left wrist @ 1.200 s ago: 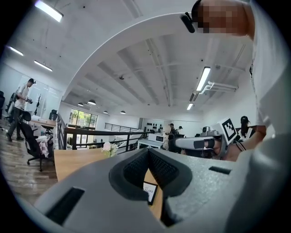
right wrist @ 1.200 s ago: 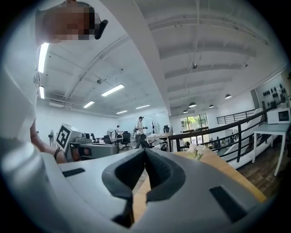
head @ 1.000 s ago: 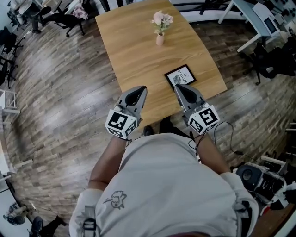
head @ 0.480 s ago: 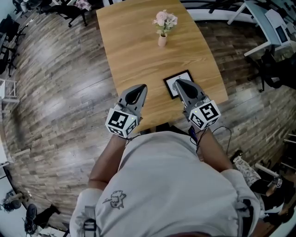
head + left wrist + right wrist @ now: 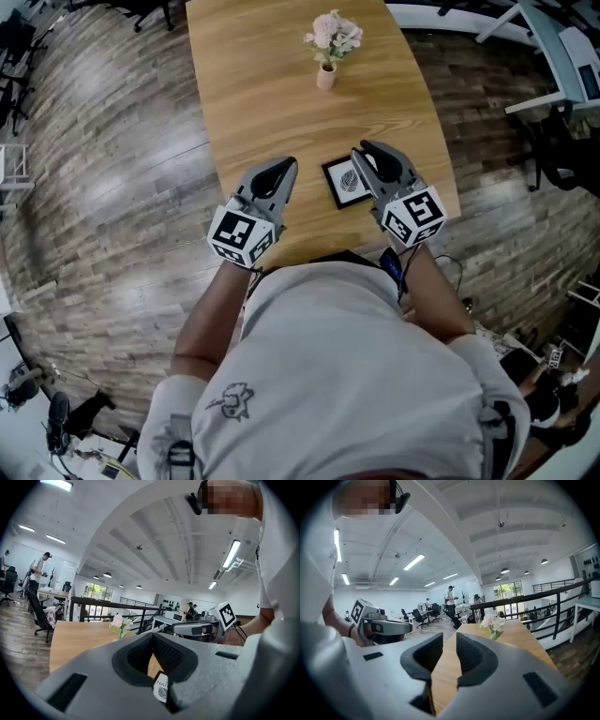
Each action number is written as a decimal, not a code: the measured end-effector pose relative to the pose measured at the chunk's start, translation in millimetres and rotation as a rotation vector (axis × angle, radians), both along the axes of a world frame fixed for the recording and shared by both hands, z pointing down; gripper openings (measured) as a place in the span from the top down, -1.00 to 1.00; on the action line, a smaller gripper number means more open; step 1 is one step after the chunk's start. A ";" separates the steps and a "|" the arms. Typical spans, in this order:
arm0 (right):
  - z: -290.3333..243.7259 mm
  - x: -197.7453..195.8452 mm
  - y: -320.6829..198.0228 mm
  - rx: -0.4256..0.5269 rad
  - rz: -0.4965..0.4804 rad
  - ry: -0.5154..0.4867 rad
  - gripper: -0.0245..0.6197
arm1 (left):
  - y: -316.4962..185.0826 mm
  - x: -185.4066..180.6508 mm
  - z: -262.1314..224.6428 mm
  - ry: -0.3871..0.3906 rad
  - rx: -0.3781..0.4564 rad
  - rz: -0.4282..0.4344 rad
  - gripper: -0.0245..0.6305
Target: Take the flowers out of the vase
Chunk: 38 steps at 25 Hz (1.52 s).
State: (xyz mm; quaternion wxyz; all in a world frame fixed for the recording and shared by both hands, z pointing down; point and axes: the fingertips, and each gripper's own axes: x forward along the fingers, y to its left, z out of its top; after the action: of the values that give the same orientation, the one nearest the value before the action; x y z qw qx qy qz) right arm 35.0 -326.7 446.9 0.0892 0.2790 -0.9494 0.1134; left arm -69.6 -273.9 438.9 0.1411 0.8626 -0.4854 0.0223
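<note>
A small pink vase (image 5: 325, 76) with pale pink and white flowers (image 5: 333, 33) stands far down the middle of the wooden table (image 5: 253, 84). Both grippers hover over the table's near end, well short of the vase. My left gripper (image 5: 281, 167) has its jaws shut with nothing held; its view shows the flowers (image 5: 119, 622) ahead and slightly left. My right gripper (image 5: 367, 150) is opening, with only bare tabletop showing through the gap. The flowers (image 5: 493, 622) lie ahead of it to the right. Each gripper shows in the other's view: the right gripper (image 5: 197, 629), the left gripper (image 5: 389, 627).
A black-framed leaf print (image 5: 345, 180) lies flat on the table between the grippers, partly under the right one. Wooden floor surrounds the table. White desks (image 5: 562, 66) stand to the right, with office chairs, a black railing (image 5: 534, 597) and people standing in the background.
Both grippers have moved forward from the table's near edge to above the tabletop beside the framed print. The right jaws have parted. The vase appears closer.
</note>
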 end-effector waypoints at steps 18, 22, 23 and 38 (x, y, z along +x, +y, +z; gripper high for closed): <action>86.7 -14.3 -157.8 -0.107 0.036 0.031 0.35 | -106.8 -3.5 48.9 -0.030 -0.063 -0.060 0.91; 107.1 -23.3 -189.1 -0.133 0.052 0.042 0.33 | -123.8 -6.5 55.2 -0.029 -0.066 -0.073 0.91; 113.9 -26.9 -194.1 -0.141 0.049 0.050 0.32 | -126.2 -6.0 56.3 -0.031 -0.063 -0.072 0.91; 185.1 -66.4 -259.2 -0.232 0.079 0.129 0.28 | -169.0 -4.7 92.8 -0.017 -0.091 -0.099 0.91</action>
State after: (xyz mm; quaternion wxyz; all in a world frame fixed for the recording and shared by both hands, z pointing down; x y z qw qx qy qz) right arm -31.3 -586.0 632.0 0.1773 0.3107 -0.9104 0.2078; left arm -74.3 -442.9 531.7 0.1772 0.8299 -0.5271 0.0447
